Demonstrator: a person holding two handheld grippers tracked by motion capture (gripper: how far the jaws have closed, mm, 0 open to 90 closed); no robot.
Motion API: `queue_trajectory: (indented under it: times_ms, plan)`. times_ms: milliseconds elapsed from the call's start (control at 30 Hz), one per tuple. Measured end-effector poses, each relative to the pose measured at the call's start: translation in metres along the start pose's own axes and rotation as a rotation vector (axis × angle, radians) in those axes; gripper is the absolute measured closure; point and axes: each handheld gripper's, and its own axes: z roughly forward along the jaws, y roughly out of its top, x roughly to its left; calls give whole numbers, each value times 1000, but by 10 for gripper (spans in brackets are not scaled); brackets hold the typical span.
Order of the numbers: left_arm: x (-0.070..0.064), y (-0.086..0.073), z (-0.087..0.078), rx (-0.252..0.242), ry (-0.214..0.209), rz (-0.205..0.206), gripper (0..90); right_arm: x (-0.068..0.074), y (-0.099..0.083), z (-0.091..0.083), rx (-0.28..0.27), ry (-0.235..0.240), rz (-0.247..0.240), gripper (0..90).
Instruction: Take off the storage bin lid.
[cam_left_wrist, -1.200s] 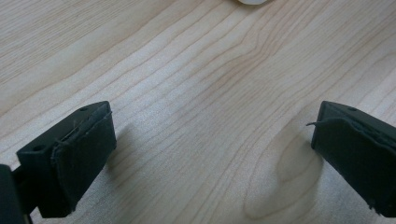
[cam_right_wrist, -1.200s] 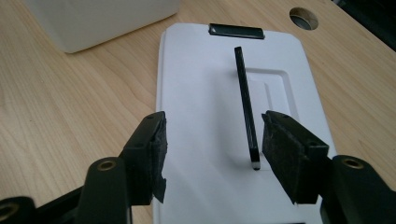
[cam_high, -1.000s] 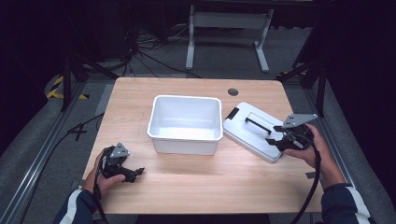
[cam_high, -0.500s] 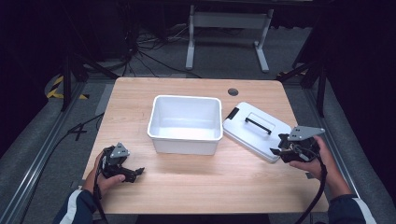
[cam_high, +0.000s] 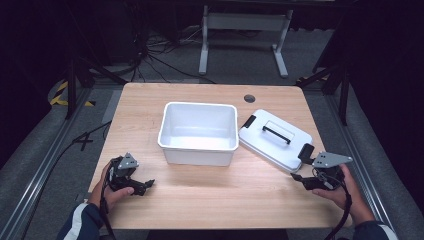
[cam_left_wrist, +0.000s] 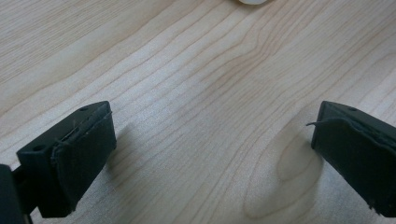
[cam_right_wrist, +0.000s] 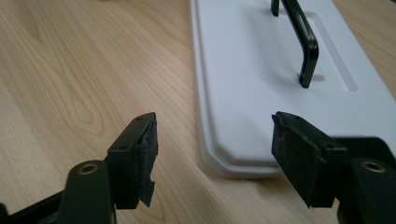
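Observation:
An empty white tub (cam_high: 198, 132) stands in the middle of the wooden table (cam_high: 210, 192). To its right lies a flat white lid (cam_high: 275, 140) with a black handle (cam_high: 276, 133) and black end clips. My right gripper (cam_high: 299, 180) is open just off the lid's near corner; in the right gripper view its jaws straddle the lid's edge (cam_right_wrist: 219, 154) without touching it, the handle (cam_right_wrist: 303, 42) beyond. At the table's near left my left gripper (cam_high: 145, 187) stands open over bare wood (cam_left_wrist: 210, 116), nothing between its jaws.
A round cable hole (cam_high: 249, 98) sits near the table's far edge. Metal rails (cam_high: 45, 170) run along both sides of the table, and a grey stand (cam_high: 240, 35) with cables is on the floor behind.
My right gripper has drawn back from on top of the lid toward the table's near right edge, off the lid's corner. The left gripper and the tub have stayed put.

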Motion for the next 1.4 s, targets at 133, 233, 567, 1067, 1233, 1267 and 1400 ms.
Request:
queue_trajectory:
  times_ms: [133, 233, 567, 1067, 1233, 1267, 1400]
  plan:
    - [0, 0, 0, 0, 0, 0, 3, 0, -16, 9, 20, -2, 60, 305]
    - [0, 0, 0, 0, 0, 0, 3, 0, -23, 12, 35, 13, 79, 306]
    - [0, 0, 0, 0, 0, 1, 3, 2, -50, 18, -5, 36, 187, 268]
    - [0, 0, 0, -4, 8, 0, 3, 3, -49, 19, 4, 24, 195, 220]
    - [0, 0, 0, -2, 6, -2, 3, 3, -49, 19, 6, 20, 196, 214]
    - [0, 0, 0, 0, 5, -4, 3, 3, -49, 19, 6, 21, 197, 214]
    - [0, 0, 0, 0, 4, -7, 1, 3, -49, 19, 11, 12, 203, 187]
